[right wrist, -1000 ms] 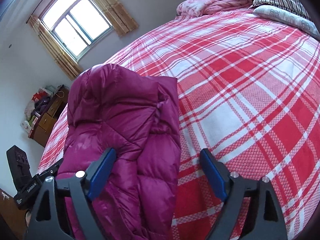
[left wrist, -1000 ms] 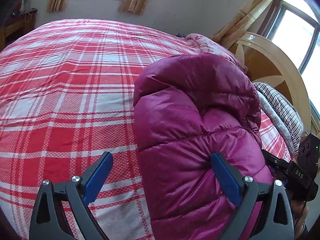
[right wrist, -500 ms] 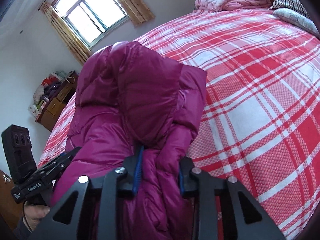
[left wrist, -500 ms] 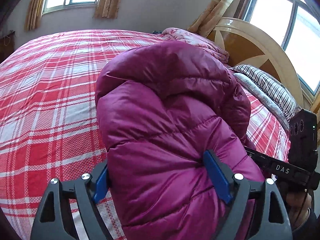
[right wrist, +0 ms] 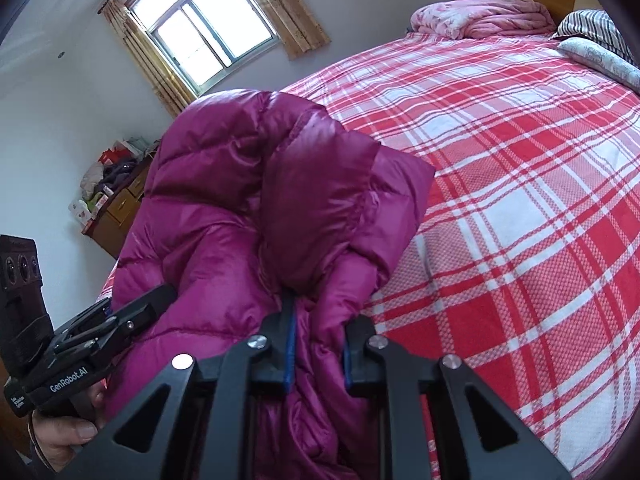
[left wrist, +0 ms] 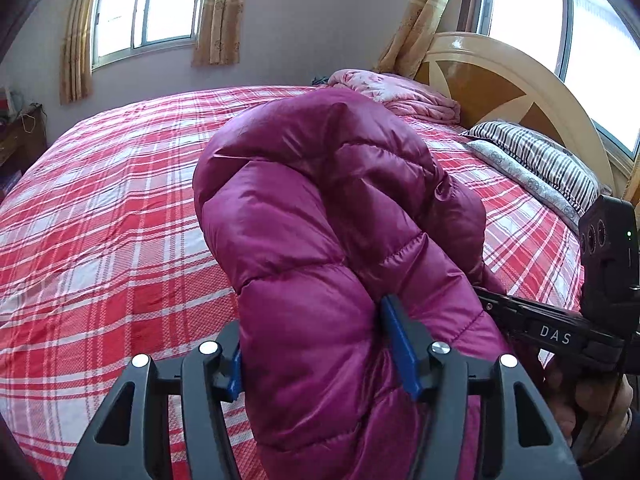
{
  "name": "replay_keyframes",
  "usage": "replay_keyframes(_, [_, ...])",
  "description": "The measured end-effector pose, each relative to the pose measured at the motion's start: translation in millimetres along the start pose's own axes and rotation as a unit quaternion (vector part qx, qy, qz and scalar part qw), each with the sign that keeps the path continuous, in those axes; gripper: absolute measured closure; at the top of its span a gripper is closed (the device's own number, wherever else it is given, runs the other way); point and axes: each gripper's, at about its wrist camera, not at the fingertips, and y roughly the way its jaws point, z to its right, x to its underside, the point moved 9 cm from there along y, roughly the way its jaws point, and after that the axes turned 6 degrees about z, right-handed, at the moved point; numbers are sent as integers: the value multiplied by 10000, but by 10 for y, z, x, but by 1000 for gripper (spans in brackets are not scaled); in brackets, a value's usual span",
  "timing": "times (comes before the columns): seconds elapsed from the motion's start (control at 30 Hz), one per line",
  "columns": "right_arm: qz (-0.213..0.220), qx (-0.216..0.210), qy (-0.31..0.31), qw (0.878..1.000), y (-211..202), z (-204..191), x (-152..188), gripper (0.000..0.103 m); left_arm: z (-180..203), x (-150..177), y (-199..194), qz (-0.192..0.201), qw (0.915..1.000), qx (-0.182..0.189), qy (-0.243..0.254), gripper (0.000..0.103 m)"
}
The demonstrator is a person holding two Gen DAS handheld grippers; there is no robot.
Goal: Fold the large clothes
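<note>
Magenta puffer jacket (left wrist: 328,216) bunched above a red plaid bed (left wrist: 100,232)

Glossy and quilted, it sits pinched in the left gripper (left wrist: 320,360) and right gripper (right wrist: 318,348), whose jaws have just been closing on its folds; curtained windows (left wrist: 148,4), wooden headboard (left wrist: 500,88), striped pillow (left wrist: 540,156) beyond.

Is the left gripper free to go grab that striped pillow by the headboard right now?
Probably not. The left gripper has just been closing on the magenta puffer jacket, which bulks up between it and the striped pillow; it would have to let go first.
</note>
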Motion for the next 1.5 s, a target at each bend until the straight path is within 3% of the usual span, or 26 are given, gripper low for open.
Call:
replay_keyframes(0.37, [-194, -528, -477, 9973, 198, -703, 72, 84, -424, 70, -523, 199, 9990, -337, -209, 45])
replay_keyframes(0.5, [-337, -641, -648, 9953, 379, -904, 126, 84, -626, 113, -674, 237, 9981, -459, -325, 53])
replay_keyframes(0.73, [-451, -917, -884, 9908, 591, -1279, 173, 85, -930, 128, -944, 392, 9957, -765, -347, 54])
replay_keyframes(1.03, [-577, -1302, -1106, 9836, 893, -1750, 226, 85, -1318, 125, -1287, 600, 9901, -1186, -454, 54])
replay_keyframes(1.5, [-930, -1632, -1391, 9723, 1487, -2260, 363, 85, -1951, 383, -1562, 562, 9809, -1725, -705, 54])
